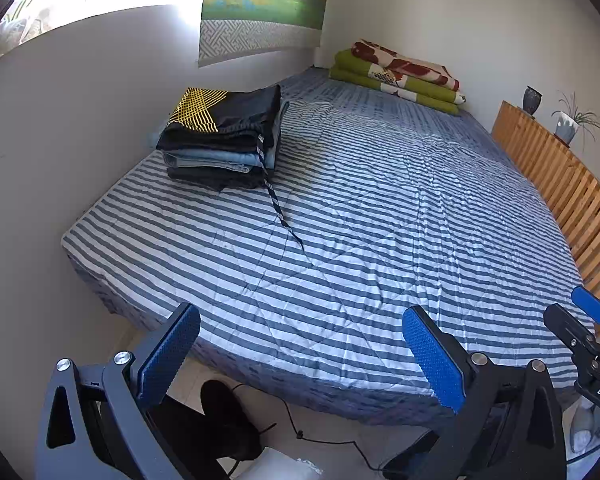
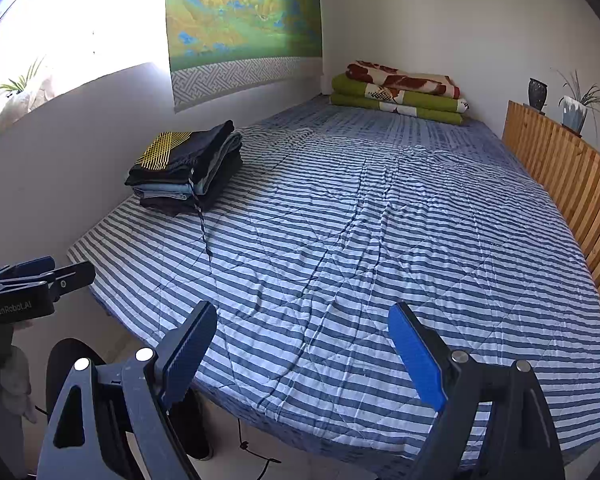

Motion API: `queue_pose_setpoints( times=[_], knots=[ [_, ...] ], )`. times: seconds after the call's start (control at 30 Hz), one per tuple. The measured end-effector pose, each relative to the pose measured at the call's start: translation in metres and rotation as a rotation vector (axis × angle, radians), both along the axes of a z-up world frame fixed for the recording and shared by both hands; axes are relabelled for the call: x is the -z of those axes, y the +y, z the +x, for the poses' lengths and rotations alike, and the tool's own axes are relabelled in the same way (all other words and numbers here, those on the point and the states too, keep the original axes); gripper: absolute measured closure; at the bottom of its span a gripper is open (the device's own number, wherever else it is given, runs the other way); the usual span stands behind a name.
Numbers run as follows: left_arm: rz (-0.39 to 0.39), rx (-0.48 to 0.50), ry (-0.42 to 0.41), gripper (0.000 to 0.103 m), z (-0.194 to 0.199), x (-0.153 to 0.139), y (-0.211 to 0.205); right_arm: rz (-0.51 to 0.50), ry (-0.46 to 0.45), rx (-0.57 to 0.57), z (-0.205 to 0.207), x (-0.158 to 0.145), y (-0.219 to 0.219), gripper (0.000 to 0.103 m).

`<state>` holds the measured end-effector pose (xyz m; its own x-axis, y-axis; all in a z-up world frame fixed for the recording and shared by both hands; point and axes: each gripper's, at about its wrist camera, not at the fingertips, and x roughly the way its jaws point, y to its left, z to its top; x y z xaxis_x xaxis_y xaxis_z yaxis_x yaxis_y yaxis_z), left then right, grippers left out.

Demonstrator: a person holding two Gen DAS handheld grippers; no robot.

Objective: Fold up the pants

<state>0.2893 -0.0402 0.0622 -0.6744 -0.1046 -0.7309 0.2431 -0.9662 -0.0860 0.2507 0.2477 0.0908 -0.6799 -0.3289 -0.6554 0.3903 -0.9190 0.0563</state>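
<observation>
Pants [image 1: 224, 136] sit folded in a stack on the bed's [image 1: 380, 208] far left; lower layers are partly hidden. Left gripper [image 1: 300, 354] and right gripper [image 2: 302, 354] hang spread, empty, bases cut off.

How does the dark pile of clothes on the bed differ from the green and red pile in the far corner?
The stack of folded pants is mostly black and denim blue, with a yellow pattern on top; the folded blankets are green below and red-and-cream above. The pants sit along the wall side of the bed, the blankets at its far corner. A drawstring trails from the pants; nothing hangs from the blankets. Both are neatly folded and lie on the striped cover.
</observation>
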Motion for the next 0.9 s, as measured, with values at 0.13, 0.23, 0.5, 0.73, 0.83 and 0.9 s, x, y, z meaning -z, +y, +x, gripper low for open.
queue_pose_setpoints(
  times=[0.13, 0.23, 0.5, 0.73, 0.83, 0.9],
  knots=[
    [-0.004, 0.003, -0.001, 0.001, -0.0006, 0.0006, 0.0007, -0.003, -0.006, 0.000, -0.0024, 0.0005, 0.0007, 0.018],
    [-0.004, 0.003, -0.003, 0.001, -0.0019, 0.0012, 0.0005, -0.004, -0.008, 0.001, -0.0020, 0.0012, 0.0005, 0.018],
    [-0.004, 0.006, -0.007, 0.001, -0.0044, 0.0024, 0.0006, -0.006, -0.014, 0.006, -0.0041, 0.0035, 0.0010, 0.018],
    [-0.005, 0.007, -0.008, 0.001, -0.0049, 0.0027, 0.0009, -0.005, -0.018, 0.005, -0.0052, 0.0054, -0.0004, 0.018],
    [-0.005, 0.007, -0.008, 0.001, -0.0049, 0.0027, 0.0012, -0.003, -0.019, 0.003, -0.0054, 0.0061, -0.0011, 0.018],
    [-0.006, 0.008, -0.008, 0.001, -0.0051, 0.0028, 0.0013, -0.004, -0.019, 0.003, -0.0054, 0.0062, -0.0013, 0.018]
  ],
)
